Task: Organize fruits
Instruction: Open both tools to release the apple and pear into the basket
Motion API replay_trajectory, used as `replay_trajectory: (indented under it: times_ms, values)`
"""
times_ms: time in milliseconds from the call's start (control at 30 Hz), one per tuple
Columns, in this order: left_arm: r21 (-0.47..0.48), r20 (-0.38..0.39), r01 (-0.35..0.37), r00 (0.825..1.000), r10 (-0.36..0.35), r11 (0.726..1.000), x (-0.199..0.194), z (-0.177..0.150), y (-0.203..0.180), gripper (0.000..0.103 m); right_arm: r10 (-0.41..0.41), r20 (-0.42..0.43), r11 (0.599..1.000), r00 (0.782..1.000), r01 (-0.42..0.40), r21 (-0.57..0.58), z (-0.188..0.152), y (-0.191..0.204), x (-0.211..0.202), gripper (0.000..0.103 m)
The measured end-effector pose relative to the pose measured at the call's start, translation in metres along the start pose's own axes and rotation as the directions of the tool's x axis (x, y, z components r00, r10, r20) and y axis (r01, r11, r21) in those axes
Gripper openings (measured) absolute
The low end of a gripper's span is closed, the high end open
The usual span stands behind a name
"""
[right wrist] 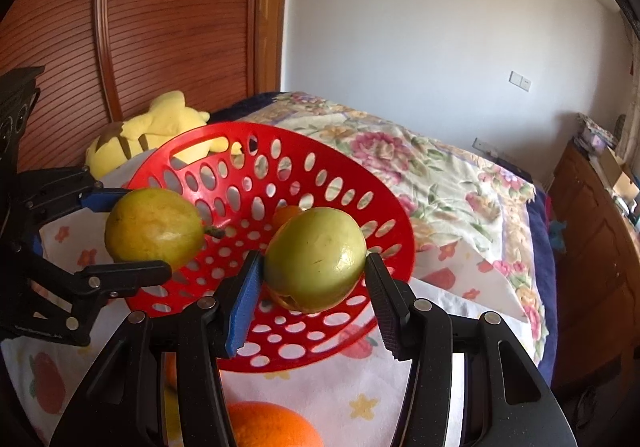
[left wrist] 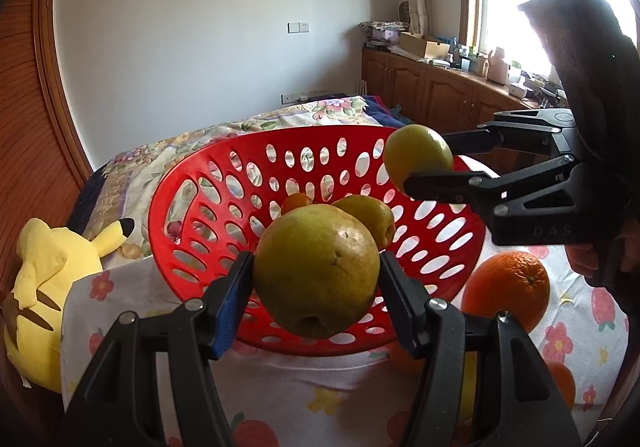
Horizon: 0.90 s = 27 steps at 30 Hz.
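Note:
My left gripper [left wrist: 316,275] is shut on a large yellow-green pear [left wrist: 316,271], held above the near rim of the red perforated basket [left wrist: 200,215]. My right gripper [right wrist: 314,267] is shut on a green pear [right wrist: 316,259] over the basket [right wrist: 352,183]. The right gripper [left wrist: 430,163] also shows in the left wrist view with its pear [left wrist: 418,155] above the basket's right rim. The left gripper [right wrist: 124,231] with its pear [right wrist: 154,225] shows at left in the right wrist view. Inside the basket lie a pear [left wrist: 372,215] and a small orange [left wrist: 296,203].
A big orange [left wrist: 506,289] lies on the flowered cloth [left wrist: 320,399] right of the basket, with more oranges [left wrist: 562,379] nearby. An orange [right wrist: 272,427] lies below the right gripper. A yellow plush toy [left wrist: 44,287] sits left. Wooden cabinets [left wrist: 432,87] stand at the right.

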<state>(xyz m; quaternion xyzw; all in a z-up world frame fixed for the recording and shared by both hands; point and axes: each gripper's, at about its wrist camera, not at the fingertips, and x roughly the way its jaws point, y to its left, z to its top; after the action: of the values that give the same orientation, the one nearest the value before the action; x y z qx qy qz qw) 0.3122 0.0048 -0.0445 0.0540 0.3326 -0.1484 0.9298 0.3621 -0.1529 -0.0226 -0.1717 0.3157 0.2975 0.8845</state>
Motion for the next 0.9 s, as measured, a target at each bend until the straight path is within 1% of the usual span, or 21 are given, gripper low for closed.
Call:
replay_trajectory:
  times_ms: [267, 533, 667, 900]
  values:
    - [-0.023, -0.026, -0.008, 1.000, 0.007, 1.000, 0.009, 0.000, 0.006, 0.062, 0.039, -0.038, 0.999, 0.999, -0.039, -0.013, 0.004, 0.004, 0.019, 0.053]
    - [-0.022, -0.041, -0.013, 0.999, 0.012, 1.000, 0.011, 0.002, 0.003, 0.062, 0.045, -0.072, 0.998, 0.996, -0.048, -0.039, 0.003, 0.010, 0.029, 0.053]
    - [-0.023, 0.009, -0.020, 1.000, 0.020, 1.000, 0.000, 0.008, 0.003, 0.064, 0.047, -0.085, 0.998, 0.995, -0.050, -0.036, 0.002, 0.008, 0.034, 0.053]
    - [-0.040, 0.036, -0.035, 0.999, 0.037, 0.999, -0.014, 0.007, 0.009, 0.066, 0.062, -0.091, 0.997, 0.994, -0.066, -0.031, 0.003, 0.008, 0.033, 0.053]
